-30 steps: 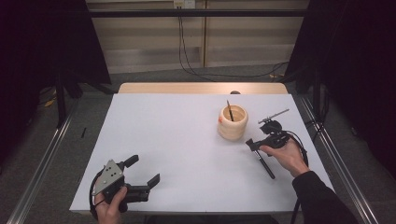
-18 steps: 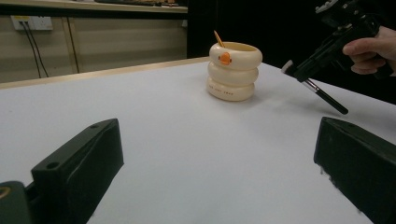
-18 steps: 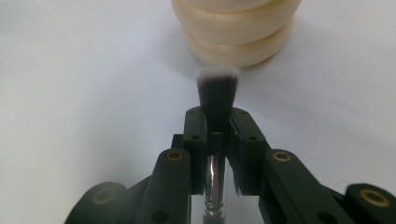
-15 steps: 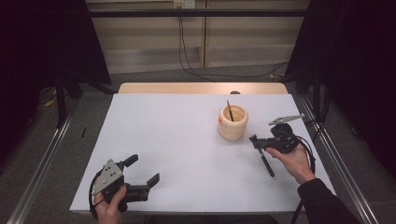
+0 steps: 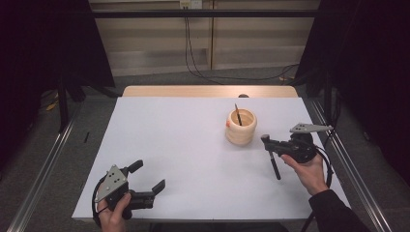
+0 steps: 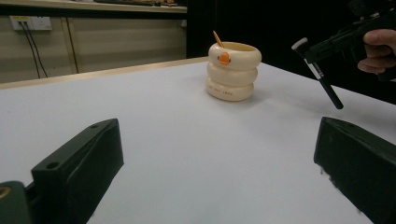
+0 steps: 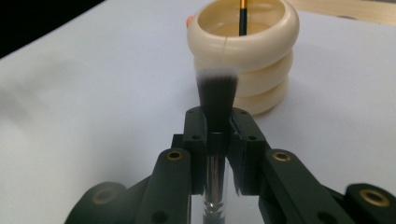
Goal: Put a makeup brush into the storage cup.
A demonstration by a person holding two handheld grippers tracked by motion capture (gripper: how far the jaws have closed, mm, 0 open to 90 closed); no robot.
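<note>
The brush (image 5: 274, 162) is pinched in the right tool (image 5: 269, 141) at four o'clock of the ringed cup (image 5: 241, 126) on the desk (image 5: 183, 145). Carrying is judged underway; lifting over the rim and lowering are called for. The left tool (image 5: 147, 176) is spread, idle.

In the left gripper view, the left gripper (image 6: 219, 172) had its two black jaws wide apart at the bottom corners, with bare white table (image 6: 187, 140) between them. A cream ringed holder (image 6: 232, 72) stood at upper centre. At upper right, the right gripper (image 6: 350, 39) held a black brush (image 6: 322, 81) tilted down.
</note>
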